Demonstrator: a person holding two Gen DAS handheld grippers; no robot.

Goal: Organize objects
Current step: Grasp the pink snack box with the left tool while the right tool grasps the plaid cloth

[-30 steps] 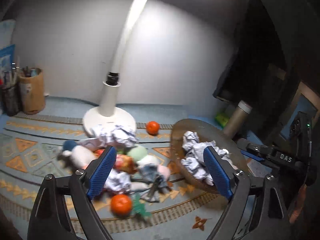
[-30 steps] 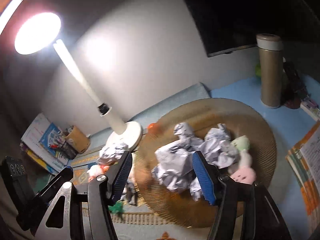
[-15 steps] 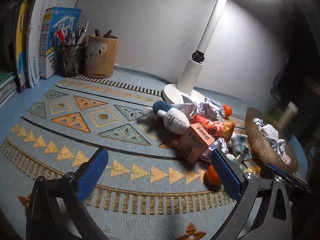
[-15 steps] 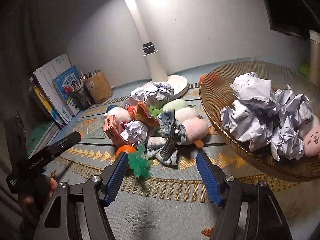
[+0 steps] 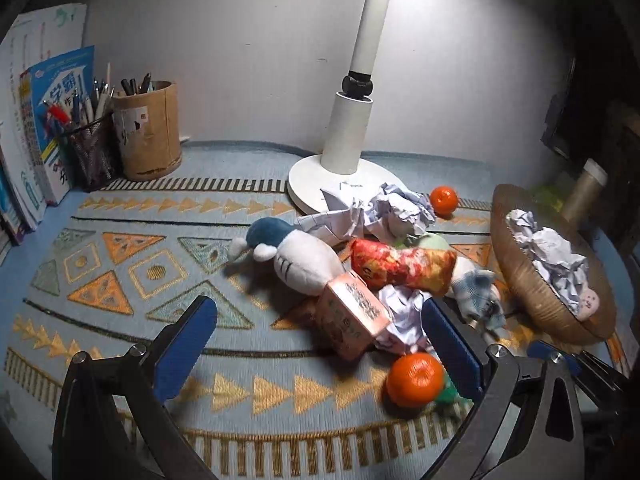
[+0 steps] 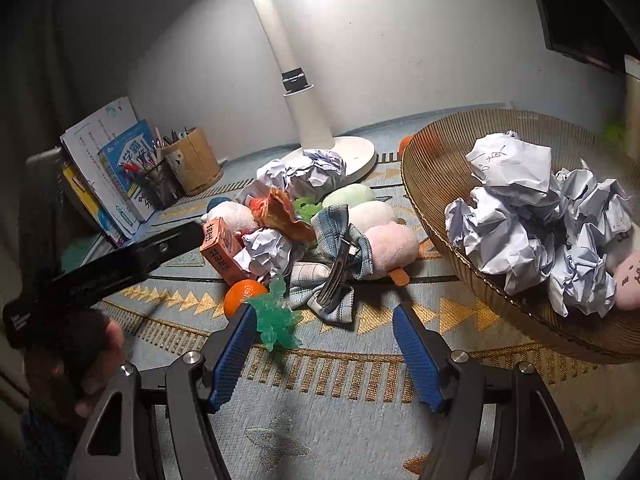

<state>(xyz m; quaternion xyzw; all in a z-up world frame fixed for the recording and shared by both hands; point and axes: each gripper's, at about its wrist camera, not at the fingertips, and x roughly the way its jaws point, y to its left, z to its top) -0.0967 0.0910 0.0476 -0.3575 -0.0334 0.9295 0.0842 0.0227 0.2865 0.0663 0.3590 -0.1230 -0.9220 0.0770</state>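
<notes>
The basket (image 6: 432, 184) runs off the right edge; crumpled paper (image 6: 516, 216) hides its bottom.

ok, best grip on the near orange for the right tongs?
Across the orange's round middle, coming from above: carton behind, green toy against its right side. Right tongs are open.

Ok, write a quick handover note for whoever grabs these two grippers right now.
Left gripper: open, empty, hanging over the mat before the pile.
Right gripper: open, empty, just short of the green toy.
Done: crumpled paper balls and a pink plush sit in the wicker basket.
Left: the pile on the mat, with the pink carton, near orange, snack bag, white plush, plaid cloth and more paper balls; a second orange lies by the lamp base.
</notes>
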